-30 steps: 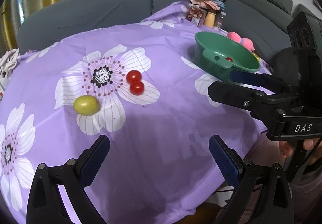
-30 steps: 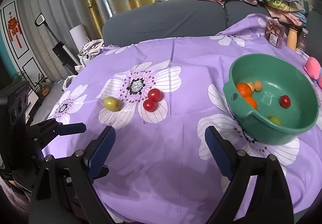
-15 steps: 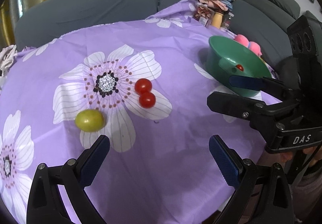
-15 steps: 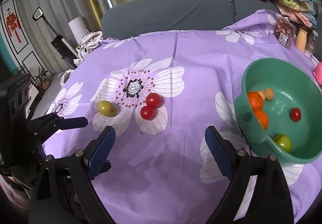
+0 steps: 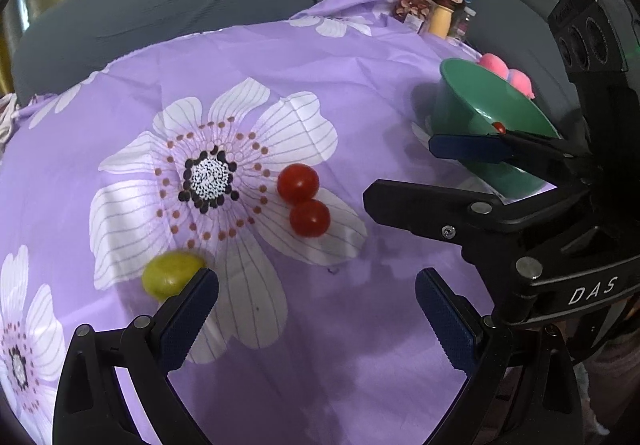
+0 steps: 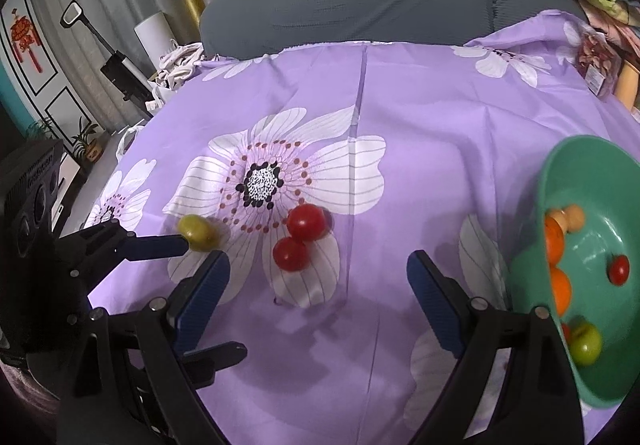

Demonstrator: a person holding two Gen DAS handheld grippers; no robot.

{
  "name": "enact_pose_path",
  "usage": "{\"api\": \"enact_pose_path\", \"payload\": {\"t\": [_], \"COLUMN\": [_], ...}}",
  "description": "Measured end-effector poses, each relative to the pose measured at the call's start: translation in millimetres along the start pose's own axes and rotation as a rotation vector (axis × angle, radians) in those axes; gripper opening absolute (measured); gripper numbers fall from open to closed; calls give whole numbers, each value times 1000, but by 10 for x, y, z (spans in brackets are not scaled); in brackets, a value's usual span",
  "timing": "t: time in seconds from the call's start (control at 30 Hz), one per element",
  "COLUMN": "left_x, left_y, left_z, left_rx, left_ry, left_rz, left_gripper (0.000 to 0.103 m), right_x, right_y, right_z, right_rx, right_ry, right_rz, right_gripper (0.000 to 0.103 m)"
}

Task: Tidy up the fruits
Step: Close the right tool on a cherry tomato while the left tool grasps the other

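Both tongs have closed in on the fruit; the left tongs (image 5: 316, 309) gape wide, empty, one tip just beside the green fruit (image 5: 170, 278), the right tongs (image 6: 318, 291) equally wide near two tomatoes (image 6: 298, 237) mid-desk

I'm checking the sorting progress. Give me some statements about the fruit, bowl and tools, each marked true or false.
1. Two red tomatoes lie touching on the cloth. True.
2. The green bowl is empty. False: it holds oranges, a tomato and a green fruit.
3. Both tools are open. True: the left tool and right tool hold nothing.
4. The yellow-green fruit lies in the bowl. False: it lies on the cloth beside the left tool's finger.
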State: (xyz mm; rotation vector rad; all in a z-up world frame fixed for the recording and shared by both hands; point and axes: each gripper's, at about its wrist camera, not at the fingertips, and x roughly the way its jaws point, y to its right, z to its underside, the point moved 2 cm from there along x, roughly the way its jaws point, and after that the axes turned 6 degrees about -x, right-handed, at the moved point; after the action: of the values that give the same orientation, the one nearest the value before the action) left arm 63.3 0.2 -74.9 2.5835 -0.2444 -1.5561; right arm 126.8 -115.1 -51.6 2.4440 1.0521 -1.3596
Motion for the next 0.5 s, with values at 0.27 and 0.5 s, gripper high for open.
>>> {"api": "enact_pose_path", "payload": {"t": [0.27,0.5], "left_x": [60,95], "left_y": [-30,-64], "left_z": [-74,-126], "left_rx": [-4,-22], "left_ry": [-12,-11], "left_rz": [5,24], "left_gripper": [99,99], "right_x": [127,274], "right_y": [18,-8], "right_z": [-82,-147], "right_rx": [-17,-49], "right_ry": [-23,-59], "right_rz": [-8,-34], "right_gripper": [91,87]}}
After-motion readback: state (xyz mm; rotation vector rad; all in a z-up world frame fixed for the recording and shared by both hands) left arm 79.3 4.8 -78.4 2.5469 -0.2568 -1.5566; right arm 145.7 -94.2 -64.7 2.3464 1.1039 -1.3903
